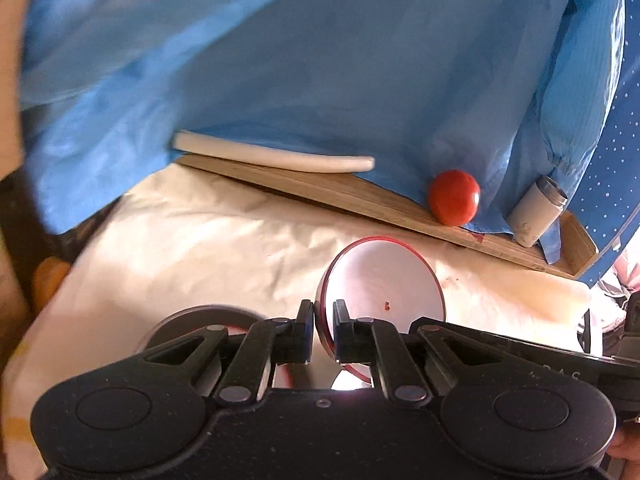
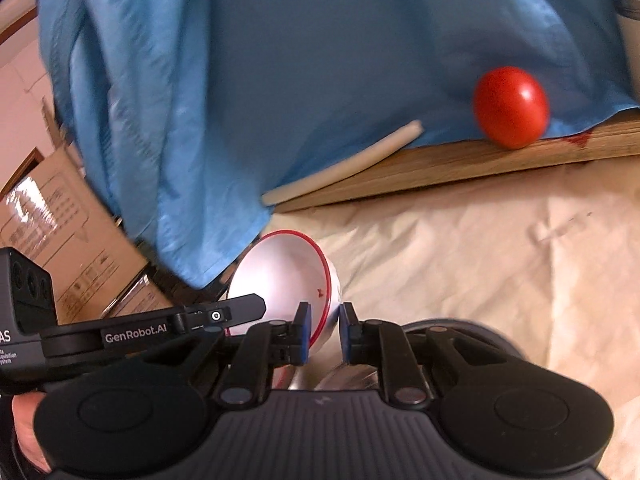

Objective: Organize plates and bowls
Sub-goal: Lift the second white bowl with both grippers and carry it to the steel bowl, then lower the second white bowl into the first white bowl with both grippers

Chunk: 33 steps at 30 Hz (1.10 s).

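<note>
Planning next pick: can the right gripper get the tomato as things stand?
Probably not: the right gripper is shut on a red-rimmed bowl. The tomato itself sits unobstructed on the wooden board.

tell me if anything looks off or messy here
Yes. A red smear stains the wooden board beside the tomato, and a blue cloth droops over the board's back edge. Each gripper pinches a red-rimmed bowl by its rim, tilted.
</note>
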{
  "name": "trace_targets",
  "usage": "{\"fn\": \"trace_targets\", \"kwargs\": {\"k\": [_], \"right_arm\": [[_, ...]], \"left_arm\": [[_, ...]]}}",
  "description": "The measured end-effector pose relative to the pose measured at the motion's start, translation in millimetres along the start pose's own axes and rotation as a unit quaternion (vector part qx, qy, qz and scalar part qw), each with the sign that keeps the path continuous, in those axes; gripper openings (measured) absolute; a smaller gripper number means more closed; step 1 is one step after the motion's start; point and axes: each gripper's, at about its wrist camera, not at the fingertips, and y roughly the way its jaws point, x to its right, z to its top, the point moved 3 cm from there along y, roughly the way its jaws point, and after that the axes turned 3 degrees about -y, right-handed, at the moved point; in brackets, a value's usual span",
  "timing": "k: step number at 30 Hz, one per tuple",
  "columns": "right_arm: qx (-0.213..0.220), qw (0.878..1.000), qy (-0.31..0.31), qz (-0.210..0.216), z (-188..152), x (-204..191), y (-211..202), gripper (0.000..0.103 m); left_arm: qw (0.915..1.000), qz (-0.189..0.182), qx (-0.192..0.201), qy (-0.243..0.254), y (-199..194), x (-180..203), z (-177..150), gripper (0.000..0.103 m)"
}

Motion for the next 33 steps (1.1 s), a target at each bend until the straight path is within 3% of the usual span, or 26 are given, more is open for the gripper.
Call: {"fn": "trace_targets", "kwargs": {"k": [20, 33], "right_arm": [[-0.051, 0.997, -0.056, -0.015, -36, -63, 41, 0.017], [-0.058, 0.994, -0.083, -0.031, -40, -85, 58, 0.017]], "left_arm": [[0.9988, 0.006, 0.049, 0.004, -49, -57, -36, 0.013], [0.999, 0.005, 0.041, -0.015, -47, -84, -43, 0.013]]}}
